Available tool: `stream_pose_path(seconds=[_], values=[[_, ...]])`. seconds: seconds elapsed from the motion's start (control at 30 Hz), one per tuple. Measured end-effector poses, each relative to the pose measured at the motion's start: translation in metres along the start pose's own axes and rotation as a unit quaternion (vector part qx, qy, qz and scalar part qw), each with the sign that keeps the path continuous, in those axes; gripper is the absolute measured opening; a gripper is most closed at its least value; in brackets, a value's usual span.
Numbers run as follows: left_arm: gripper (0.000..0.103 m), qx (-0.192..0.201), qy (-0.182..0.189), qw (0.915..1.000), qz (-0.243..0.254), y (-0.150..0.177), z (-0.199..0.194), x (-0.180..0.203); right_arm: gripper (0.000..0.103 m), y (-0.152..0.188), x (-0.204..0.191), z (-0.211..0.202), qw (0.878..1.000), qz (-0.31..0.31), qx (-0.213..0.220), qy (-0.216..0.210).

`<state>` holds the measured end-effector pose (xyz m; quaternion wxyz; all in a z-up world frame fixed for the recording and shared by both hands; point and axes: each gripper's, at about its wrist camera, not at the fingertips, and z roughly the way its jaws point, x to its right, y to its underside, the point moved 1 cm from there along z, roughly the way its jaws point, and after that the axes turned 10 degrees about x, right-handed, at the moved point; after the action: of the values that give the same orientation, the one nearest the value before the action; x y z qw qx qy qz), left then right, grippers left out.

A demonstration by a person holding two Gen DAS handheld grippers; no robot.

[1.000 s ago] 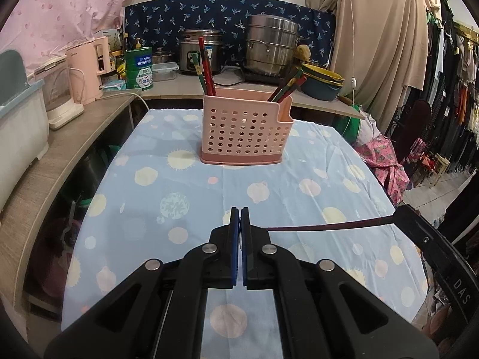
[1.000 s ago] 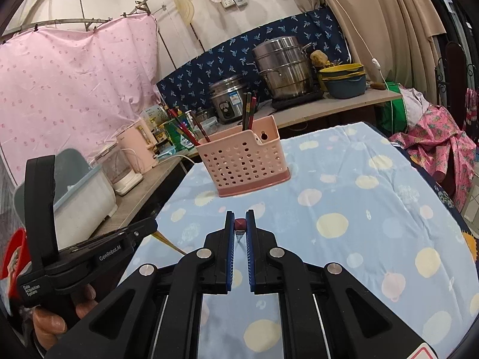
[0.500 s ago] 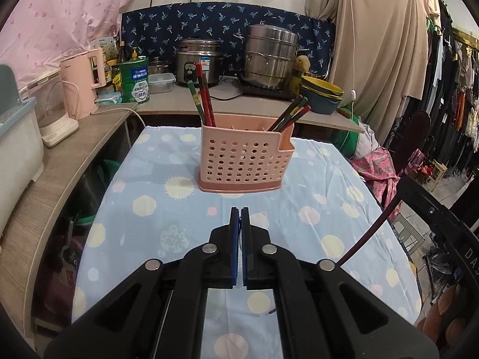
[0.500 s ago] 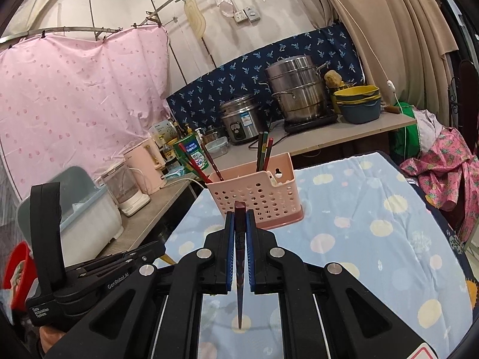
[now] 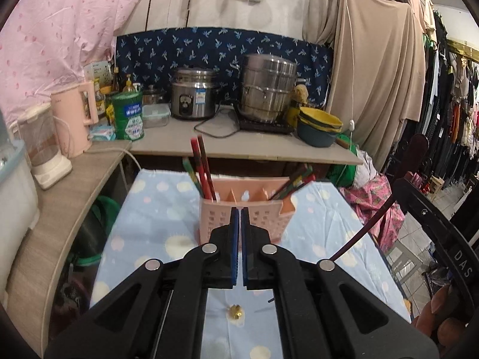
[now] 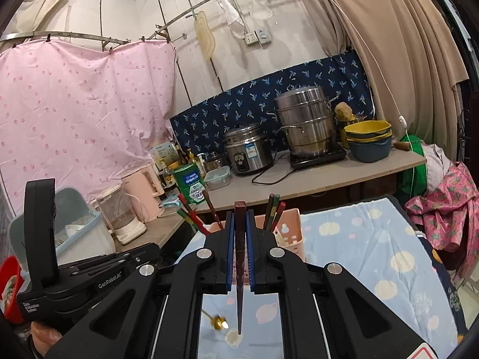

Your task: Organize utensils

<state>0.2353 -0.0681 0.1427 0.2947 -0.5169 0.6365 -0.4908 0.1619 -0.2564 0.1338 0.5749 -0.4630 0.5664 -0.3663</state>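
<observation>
Right gripper (image 6: 239, 236) fingers clamp a dark-red lacquered chopstick (image 6: 239, 269) upright above the dotted blue surface (image 6: 374, 257); left gripper (image 5: 239, 239) closed, empty. Next: lower it into the pink perforated plastic holder (image 5: 248, 209).

Makeshift domestic kitchen corner, set inside a room doubling as clothes storage or a small garment shop. Evidence on the rear worktop (image 5: 239, 149): rice cooker (image 5: 193, 97), stacked steel steamer pot (image 5: 268, 88) on a portable hob, nested yellow and blue bowls (image 5: 318, 125), pink electric kettle (image 5: 79, 118), blender jug (image 5: 45, 146), condiment bottles and a green canister (image 5: 128, 115). Wall hung with a skimmer (image 6: 260, 12) and a double socket (image 6: 257, 37). Pink sheet (image 6: 80, 104) strung on a curved rail as a partition. Dense rail of hanging garments (image 5: 455, 113) along the right side. Front table under a dotted blue cloth (image 5: 155, 209), carrying a pink perforated utensil caddy (image 5: 244, 206).
</observation>
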Motion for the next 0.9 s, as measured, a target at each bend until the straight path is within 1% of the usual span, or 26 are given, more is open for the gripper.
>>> stream_pose_path(seconds=[0.07,0.13,0.23,0.37,0.5,0.57,0.6,0.63,0.7,0.9], values=[[0.001,0.009,-0.002,1.0,0.001,-0.013,0.006,-0.002,0.007,-0.009,-0.001,0.011,1.0,-0.004,0.008,0.002],[0.001,0.011,-0.002,0.9999,-0.001,-0.019,0.009,-0.003,0.007,-0.016,-0.002,0.02,1.0,-0.003,0.011,0.001],[0.002,0.001,-0.005,1.0,-0.007,-0.011,0.012,-0.012,0.007,-0.013,0.0,0.025,1.0,-0.002,0.004,-0.002],[0.002,-0.033,-0.019,0.999,-0.022,0.027,0.021,-0.036,0.007,0.006,0.002,0.017,1.0,0.0,-0.015,-0.003],[0.004,-0.086,-0.037,0.9943,-0.052,0.076,0.031,-0.063,0.007,0.026,0.01,0.003,0.999,0.018,-0.03,0.002],[0.009,-0.112,-0.044,0.9906,-0.065,0.104,0.035,-0.072,0.007,0.035,0.013,-0.005,0.999,0.02,-0.036,0.007],[0.018,-0.12,-0.045,0.9894,-0.069,0.114,0.035,-0.074,0.007,0.039,0.013,-0.008,0.999,0.02,-0.038,0.01],[0.03,-0.129,-0.049,0.9878,-0.073,0.125,0.036,-0.076,0.007,0.042,0.014,-0.011,0.999,0.02,-0.041,0.013],[0.038,-0.141,-0.05,0.9856,-0.079,0.144,0.039,-0.076,0.007,0.049,0.014,-0.016,0.999,0.02,-0.045,0.017],[0.039,-0.182,-0.053,0.9755,-0.112,0.182,0.063,-0.075,0.007,0.065,0.019,-0.02,0.997,0.033,-0.061,0.023]])
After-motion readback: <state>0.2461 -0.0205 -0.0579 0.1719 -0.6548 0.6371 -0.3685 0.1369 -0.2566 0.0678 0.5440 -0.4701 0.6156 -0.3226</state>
